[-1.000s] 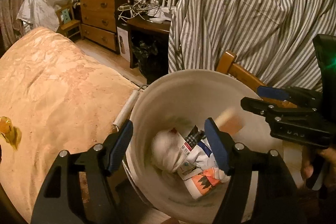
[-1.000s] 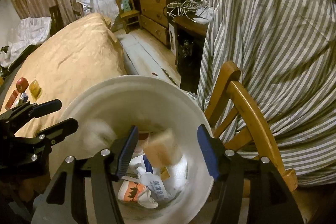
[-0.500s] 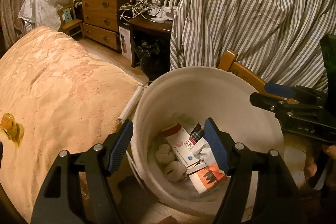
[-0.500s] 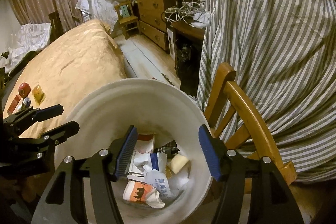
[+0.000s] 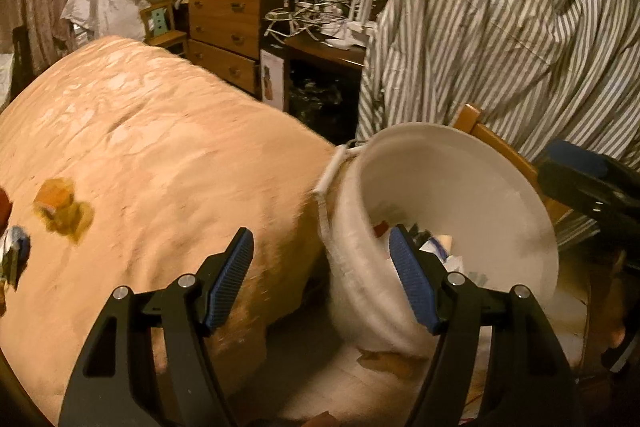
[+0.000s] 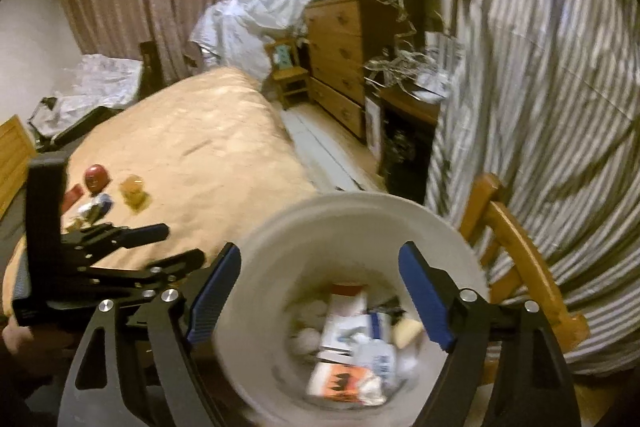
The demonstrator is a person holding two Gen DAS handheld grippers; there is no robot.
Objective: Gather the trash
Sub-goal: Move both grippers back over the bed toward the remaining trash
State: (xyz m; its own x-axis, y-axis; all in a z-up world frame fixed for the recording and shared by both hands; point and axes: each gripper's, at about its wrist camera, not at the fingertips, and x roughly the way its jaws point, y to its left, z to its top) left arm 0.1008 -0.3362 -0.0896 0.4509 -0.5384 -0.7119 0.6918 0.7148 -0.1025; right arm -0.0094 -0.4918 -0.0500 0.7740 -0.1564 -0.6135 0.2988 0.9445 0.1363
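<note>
Trash (image 6: 352,351) — cartons, wrappers, crumpled paper — lies in the white bucket (image 6: 280,247) on the floor at the bed's (image 5: 160,155) edge. Left tongs (image 5: 322,279) and right tongs (image 6: 320,295) both gape empty; more litter (image 6: 132,191) sits on the bed.

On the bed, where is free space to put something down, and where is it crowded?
The orange bedspread is bare across its wide middle, from the small pile of leftover items at the left edge to the white plastic bucket. That pile is the crowded spot on the bed. The bucket already holds a heap of wrappers. Both tongs are open and hold nothing.
</note>
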